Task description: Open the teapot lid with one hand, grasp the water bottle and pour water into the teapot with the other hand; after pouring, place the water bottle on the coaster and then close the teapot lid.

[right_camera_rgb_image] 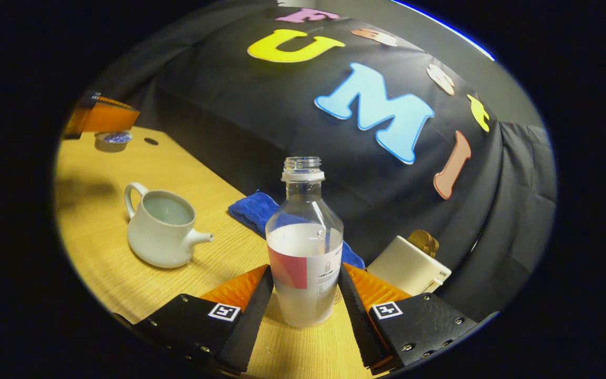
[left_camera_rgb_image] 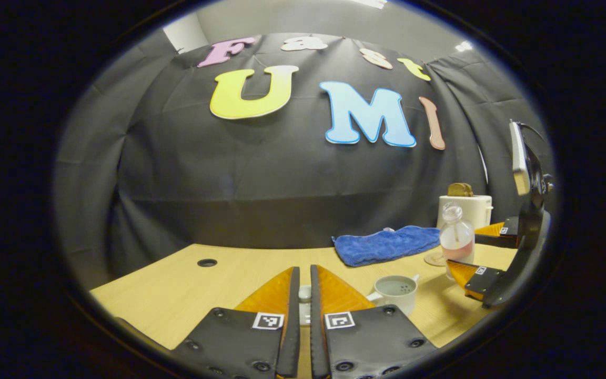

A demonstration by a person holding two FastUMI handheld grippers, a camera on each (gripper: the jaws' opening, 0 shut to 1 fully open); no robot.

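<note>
Booth dimly lit from overhead, ceiling glare at upper right of left gripper view, soft shadows cast on table [right_camera_rgb_image: 124, 273], edges strongly bowed, focus sharp.

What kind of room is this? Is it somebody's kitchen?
Probably not a real kitchen. It looks like a practice booth: a black cloth wall hangs behind a wooden table, with kitchen things set out, such as a teapot, a water bottle and a toaster.

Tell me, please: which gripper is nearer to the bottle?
Right. The right gripper brackets the bottle; the left gripper, holding the lid, is beyond the teapot.
</note>
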